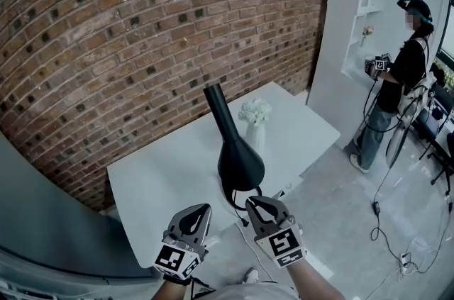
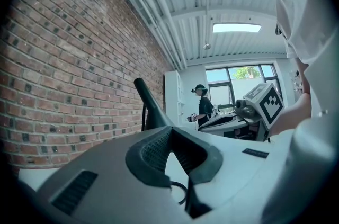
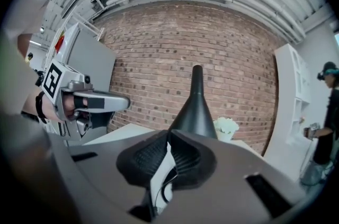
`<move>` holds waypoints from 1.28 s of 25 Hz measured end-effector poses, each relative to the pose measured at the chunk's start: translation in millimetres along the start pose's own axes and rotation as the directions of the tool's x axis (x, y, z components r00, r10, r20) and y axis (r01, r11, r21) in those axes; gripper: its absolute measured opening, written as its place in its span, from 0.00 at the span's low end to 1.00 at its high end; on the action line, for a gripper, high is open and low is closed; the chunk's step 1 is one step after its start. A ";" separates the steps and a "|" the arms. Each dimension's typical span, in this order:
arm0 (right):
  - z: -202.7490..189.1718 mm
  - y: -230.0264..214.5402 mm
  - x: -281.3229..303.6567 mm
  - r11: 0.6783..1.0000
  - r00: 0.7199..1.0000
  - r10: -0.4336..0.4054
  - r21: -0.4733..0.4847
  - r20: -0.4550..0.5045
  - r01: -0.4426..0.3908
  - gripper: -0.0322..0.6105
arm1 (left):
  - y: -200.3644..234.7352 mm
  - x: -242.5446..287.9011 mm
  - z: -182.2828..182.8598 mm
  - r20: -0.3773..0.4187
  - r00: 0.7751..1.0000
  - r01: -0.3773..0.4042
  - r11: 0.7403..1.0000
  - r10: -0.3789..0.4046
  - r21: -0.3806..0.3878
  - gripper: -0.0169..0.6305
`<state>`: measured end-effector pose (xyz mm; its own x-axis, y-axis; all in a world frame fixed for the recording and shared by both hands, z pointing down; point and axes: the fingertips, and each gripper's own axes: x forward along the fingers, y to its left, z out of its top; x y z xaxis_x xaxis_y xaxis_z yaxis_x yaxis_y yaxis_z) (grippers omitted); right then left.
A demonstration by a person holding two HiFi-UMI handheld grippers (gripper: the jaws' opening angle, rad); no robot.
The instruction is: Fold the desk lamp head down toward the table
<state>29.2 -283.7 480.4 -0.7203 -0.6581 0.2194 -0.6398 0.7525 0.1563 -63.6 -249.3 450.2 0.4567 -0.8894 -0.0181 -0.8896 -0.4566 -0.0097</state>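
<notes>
Lamp (image 1: pixel 237 157) standing on table (image 1: pixel 159 181), just ahead of both tongs, untouched. Left tongs (image 1: pixel 201 207) clenched, empty; right tongs (image 1: pixel 253 201) clenched, empty. Fold apparently not begun; grasping head, tilting down remain.

Support: I see a white table (image 1: pixel 156 185) set against a brick wall (image 1: pixel 142 43) | On it: black desk lamp (image 1: pixel 239 160) near the front edge | Behind it: white vase (image 1: pixel 255 137) of white flowers (image 1: pixel 255 109) | Cord (image 1: pixel 234 203): loops at the lamp's foot
</notes>
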 end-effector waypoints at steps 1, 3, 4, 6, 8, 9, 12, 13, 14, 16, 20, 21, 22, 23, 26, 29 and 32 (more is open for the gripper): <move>3.0 1.6 -1.6 1.000 1.000 -0.005 0.006 0.008 0.005 0.10 | 0.2 -2.1 1.4 0.003 1.000 0.003 1.000 -0.003 0.001 0.04; 7.6 6.1 -4.0 1.000 1.000 -0.013 0.010 0.015 0.013 0.10 | 1.5 -7.2 3.2 0.006 1.000 0.007 1.000 -0.007 0.000 0.04; 9.2 8.9 -5.3 1.000 1.000 -0.016 0.011 0.014 0.016 0.10 | 2.0 -10.0 3.5 0.007 1.000 0.009 1.000 -0.009 -0.001 0.04; 12.0 14.8 -8.0 1.000 1.000 -0.021 0.012 0.013 0.021 0.10 | 1.9 -15.8 3.9 0.006 1.000 0.015 1.000 -0.015 -0.003 0.04; 13.7 20.6 -10.6 1.000 1.000 -0.026 0.010 0.009 0.025 0.09 | 1.2 -20.9 5.2 0.009 1.000 0.023 1.000 -0.023 -0.003 0.04; 14.5 23.3 -11.9 1.000 1.000 -0.028 0.011 0.008 0.028 0.09 | 0.7 -23.3 5.9 0.012 1.000 0.028 1.000 -0.028 -0.004 0.04; 17.0 30.5 -16.5 0.999 0.999 -0.038 0.017 0.008 0.037 0.09 | -1.1 -30.8 6.7 0.013 0.999 0.040 0.999 -0.040 -0.007 0.04; 17.9 32.9 -18.1 0.999 0.999 -0.040 0.019 0.007 0.040 0.09 | -1.6 -33.4 6.9 0.012 0.999 0.043 0.999 -0.043 -0.008 0.04; 18.7 35.5 -19.6 0.999 0.999 -0.042 0.020 0.006 0.042 0.09 | -1.9 -36.2 7.0 0.010 0.999 0.045 0.999 -0.045 -0.009 0.04; 20.2 40.8 -22.2 0.999 0.999 -0.045 0.023 0.006 0.045 0.09 | -2.0 -41.5 7.7 0.010 0.999 0.048 0.999 -0.048 -0.011 0.04; 22.8 49.9 -25.5 0.998 0.999 -0.051 0.023 0.005 0.051 0.08 | -1.7 -49.5 10.8 0.016 0.998 0.057 0.998 -0.057 -0.010 0.04; 23.2 52.5 -25.9 0.998 0.999 -0.051 0.024 0.005 0.051 0.08 | -1.5 -51.8 10.5 0.015 0.998 0.059 0.998 -0.059 -0.010 0.04; 23.6 55.2 -26.3 0.998 0.999 -0.051 0.025 0.006 0.051 0.08 | -1.2 -54.2 9.8 0.013 0.998 0.061 0.998 -0.061 -0.011 0.04; 24.1 57.7 -27.0 0.998 0.999 -0.051 0.027 0.006 0.051 0.08 | -1.1 -56.6 9.0 0.011 0.998 0.063 0.998 -0.063 -0.012 0.04; 25.8 62.5 -30.4 0.998 0.998 -0.060 0.031 0.006 0.060 0.08 | -1.0 -62.5 9.1 0.009 0.998 0.069 0.998 -0.069 -0.015 0.04; 25.7 65.7 -33.5 0.997 0.998 -0.070 0.036 0.002 0.070 0.08 | -1.3 -65.8 9.5 0.011 0.997 0.078 0.997 -0.077 -0.016 0.04; 23.6 69.8 -36.5 0.996 0.997 -0.078 0.042 -0.006 0.079 0.08 | -3.2 -69.3 7.5 0.009 0.996 0.087 0.996 -0.087 -0.023 0.04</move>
<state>4.5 -207.8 460.7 -0.6662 -0.7149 0.2126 -0.7051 0.6966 0.1329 -92.4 -186.0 444.0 0.5321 -0.8463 -0.0266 -0.8464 -0.5325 0.0119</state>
